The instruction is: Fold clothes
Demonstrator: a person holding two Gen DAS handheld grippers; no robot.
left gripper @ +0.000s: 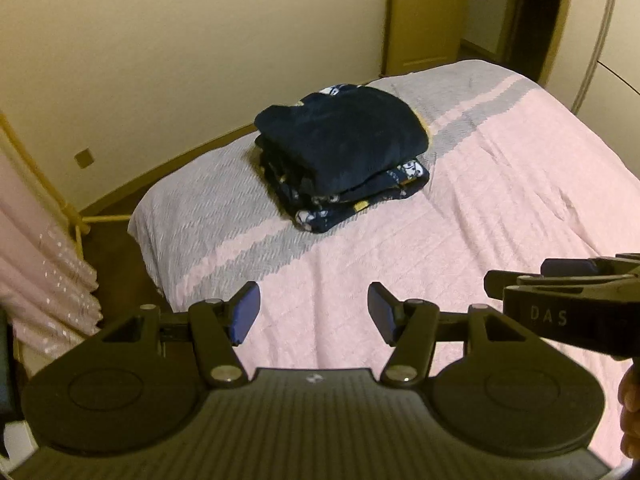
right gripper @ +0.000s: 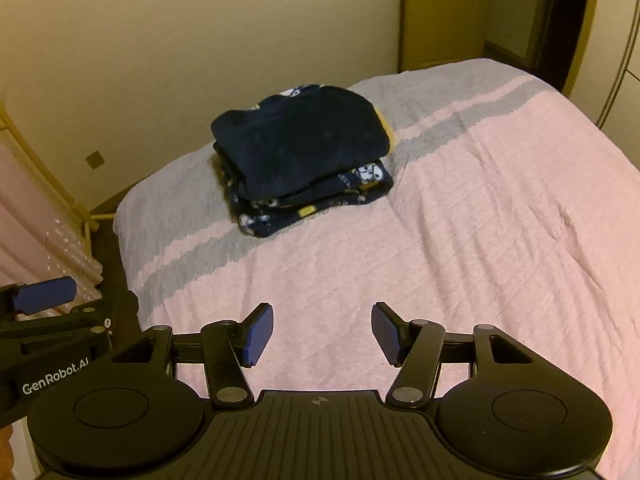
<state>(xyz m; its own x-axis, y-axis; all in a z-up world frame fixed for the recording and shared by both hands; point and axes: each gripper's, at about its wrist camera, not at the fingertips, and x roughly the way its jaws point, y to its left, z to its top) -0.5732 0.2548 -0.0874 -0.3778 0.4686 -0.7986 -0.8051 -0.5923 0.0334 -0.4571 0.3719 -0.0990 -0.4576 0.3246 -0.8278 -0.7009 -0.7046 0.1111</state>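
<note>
- Two views, one from each of my wrists, both look down and across the bed (left gripper: pixel 500 208), which serves as the landmark here; its cover is pink with grey bands across the far end.
- Left of the bed: a pink curtain (left gripper: pixel 36 280) sprinkled with pale dots hangs at the edge of the picture, and a small wall plate (left gripper: pixel 83 157) sits low on the cream wall behind the bed's far left corner.
- On the bed, toward its far left part: the stack of folded clothes (left gripper: pixel 340 148). A plain dark navy piece lies on top; below it are navy layers printed with white and yellow figures. The stack rests partly on the grey bands and touches neither of my tools.
- Above the near part of the bed: my left gripper (left gripper: pixel 314 314). Its blue pads stand wide apart with only pink cover showing between them; it holds nothing.
- Just right of it, also over the near part of the bed: my right gripper (right gripper: pixel 322 334). Its pads are likewise spread wide, with bare cover between them and nothing in their grasp. In each wrist view the other tool's body shows at the picture's side.
- Beyond the bed's far right corner: a wooden door (left gripper: pixel 424 12) and a dark opening beside it.
</note>
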